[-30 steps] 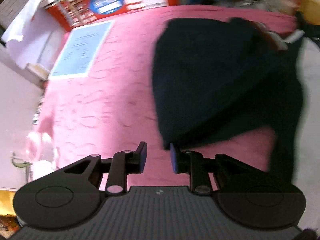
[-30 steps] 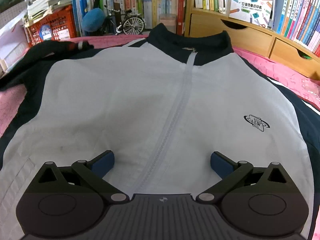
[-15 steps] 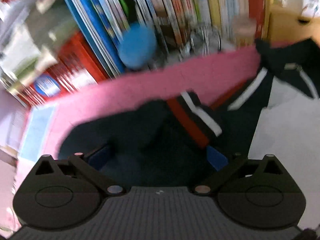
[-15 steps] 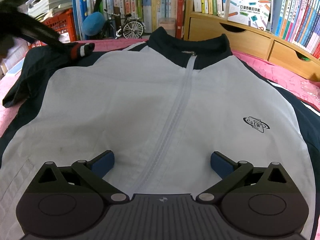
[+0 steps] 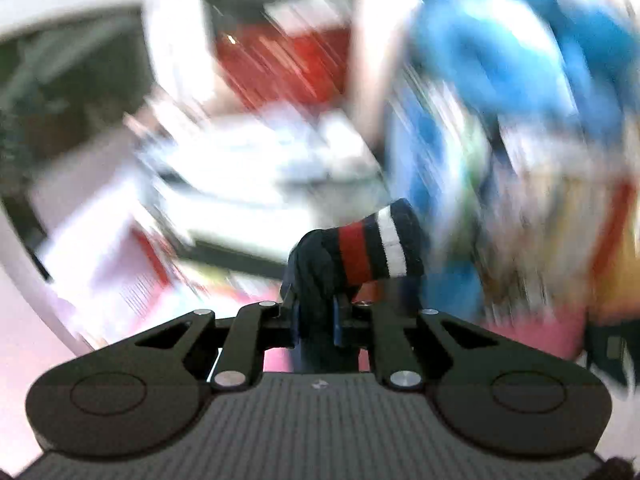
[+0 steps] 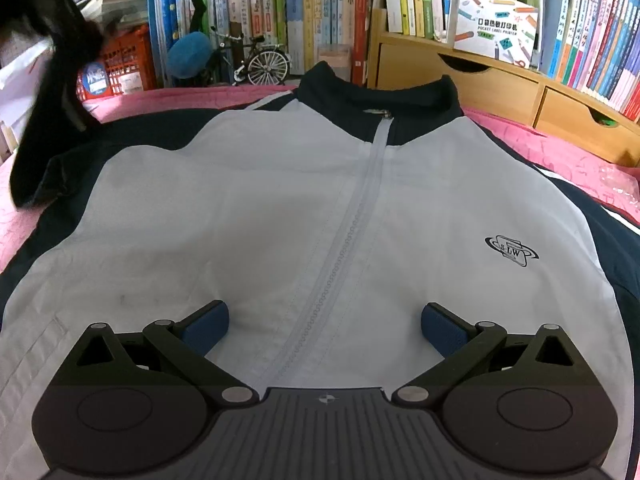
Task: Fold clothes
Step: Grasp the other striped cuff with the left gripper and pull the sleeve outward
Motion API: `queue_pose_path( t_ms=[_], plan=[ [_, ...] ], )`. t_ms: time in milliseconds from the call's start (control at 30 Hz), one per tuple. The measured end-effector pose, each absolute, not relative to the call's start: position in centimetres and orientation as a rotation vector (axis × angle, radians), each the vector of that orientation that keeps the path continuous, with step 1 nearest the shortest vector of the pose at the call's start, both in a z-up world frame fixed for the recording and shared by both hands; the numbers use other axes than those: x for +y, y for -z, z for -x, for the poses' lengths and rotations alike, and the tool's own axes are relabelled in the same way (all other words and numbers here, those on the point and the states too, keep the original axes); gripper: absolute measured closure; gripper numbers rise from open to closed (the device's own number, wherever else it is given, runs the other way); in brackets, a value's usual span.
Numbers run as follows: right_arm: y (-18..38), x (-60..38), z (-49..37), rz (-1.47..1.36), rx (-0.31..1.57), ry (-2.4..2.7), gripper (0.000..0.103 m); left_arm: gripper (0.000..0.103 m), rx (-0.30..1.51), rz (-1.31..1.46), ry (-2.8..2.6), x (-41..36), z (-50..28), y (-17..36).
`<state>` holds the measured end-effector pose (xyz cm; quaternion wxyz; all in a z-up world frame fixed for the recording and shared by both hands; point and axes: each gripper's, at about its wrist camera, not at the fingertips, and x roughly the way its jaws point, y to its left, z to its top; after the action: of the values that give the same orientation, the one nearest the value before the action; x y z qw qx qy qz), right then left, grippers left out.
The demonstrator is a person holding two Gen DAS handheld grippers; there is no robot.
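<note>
The left gripper (image 5: 314,322) jaws were closing on the striped sleeve cuff (image 5: 372,248). The right gripper (image 6: 325,326) jaws stood wide, empty, over the jacket (image 6: 280,208) hem at 6 o'clock.

Jacket (image 6: 248,216) chest has a small dark oval emblem (image 6: 511,253) reading "S.LW" as far as it can be made out. White box (image 6: 496,26) on the wooden shelf (image 6: 492,84) carries "POCKET LABEL PRINTER" under a line of Chinese characters too small to read. Book spines (image 6: 320,0) and the round blue sticker (image 6: 93,79) on the red crate (image 6: 124,60) carry print too small to read; left wrist view is all motion blur, nothing legible.
</note>
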<state>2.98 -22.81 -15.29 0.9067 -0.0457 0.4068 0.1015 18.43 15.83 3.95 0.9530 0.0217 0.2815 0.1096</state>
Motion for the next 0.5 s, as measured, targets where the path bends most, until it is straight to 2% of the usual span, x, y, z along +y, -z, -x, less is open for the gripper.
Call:
queue_pose_path(
  t_ms=[133, 200, 400, 500],
  plan=[
    [15.2, -22.8, -3.1, 0.097, 0.85, -0.211, 0.0, 0.089, 0.468, -0.009, -0.32, 22.4, -17.4, -8.6],
    [15.2, -22.8, -3.2, 0.098, 0.855, -0.211, 0.0, 0.089, 0.503, 0.018, -0.377, 25.3, -17.4, -7.9],
    [15.1, -22.8, -3.5, 0.099, 0.869, -0.209, 0.0, 0.089, 0.763, 0.069, -0.509, 30.7, -18.6, 0.9],
    [15.0, -22.9, -3.7, 0.099, 0.878, -0.202, 0.0, 0.091, 0.895, 0.19, -0.564, 32.3, -18.8, 5.7]
  ],
)
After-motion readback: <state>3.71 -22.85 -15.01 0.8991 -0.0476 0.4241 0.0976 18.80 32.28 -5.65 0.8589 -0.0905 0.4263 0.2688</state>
